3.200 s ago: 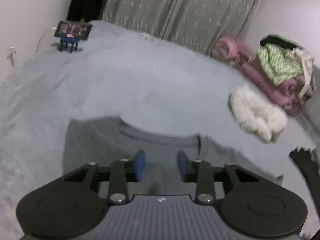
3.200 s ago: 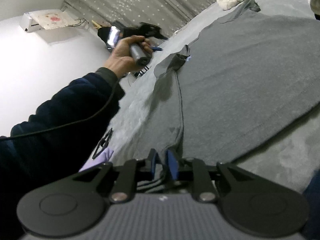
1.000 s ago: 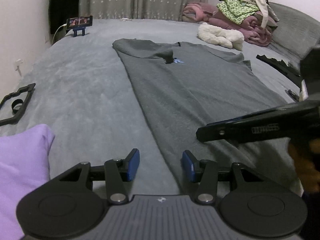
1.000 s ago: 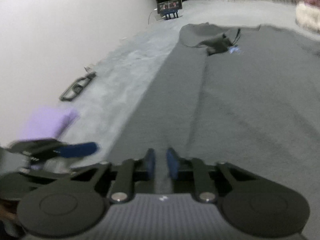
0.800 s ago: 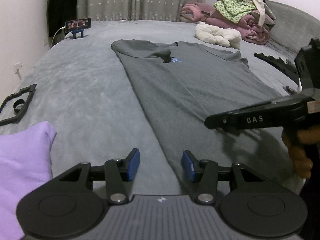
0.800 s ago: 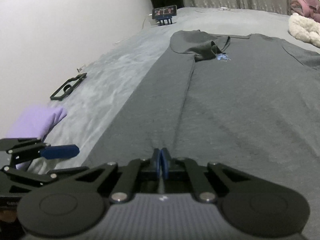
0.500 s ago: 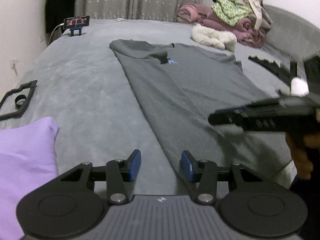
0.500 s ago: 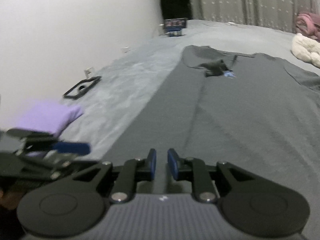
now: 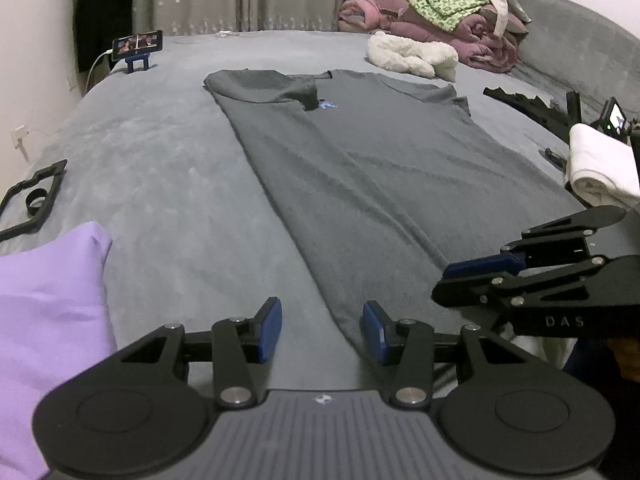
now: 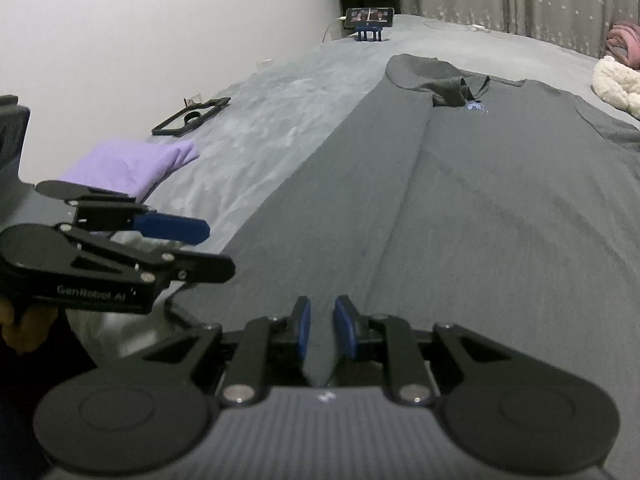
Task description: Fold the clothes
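Holding my left gripper [image 9: 322, 330] spread wide and empty at lower centre; my right gripper [image 10: 322, 332], narrowly parted, grips nothing. The grey T-shirt [image 9: 360, 168] runs lengthwise, collar toward the frame's top.

phone [image 9: 137, 44] screen: too small to read | purple cloth [image 9: 44, 312]: cut off by left edge

Both grippers were black with blue pads [image 9: 267, 330]. The left gripper [image 9: 320, 330] read "GenRobot.AI"; the right gripper [image 10: 322, 330] read "DAS".
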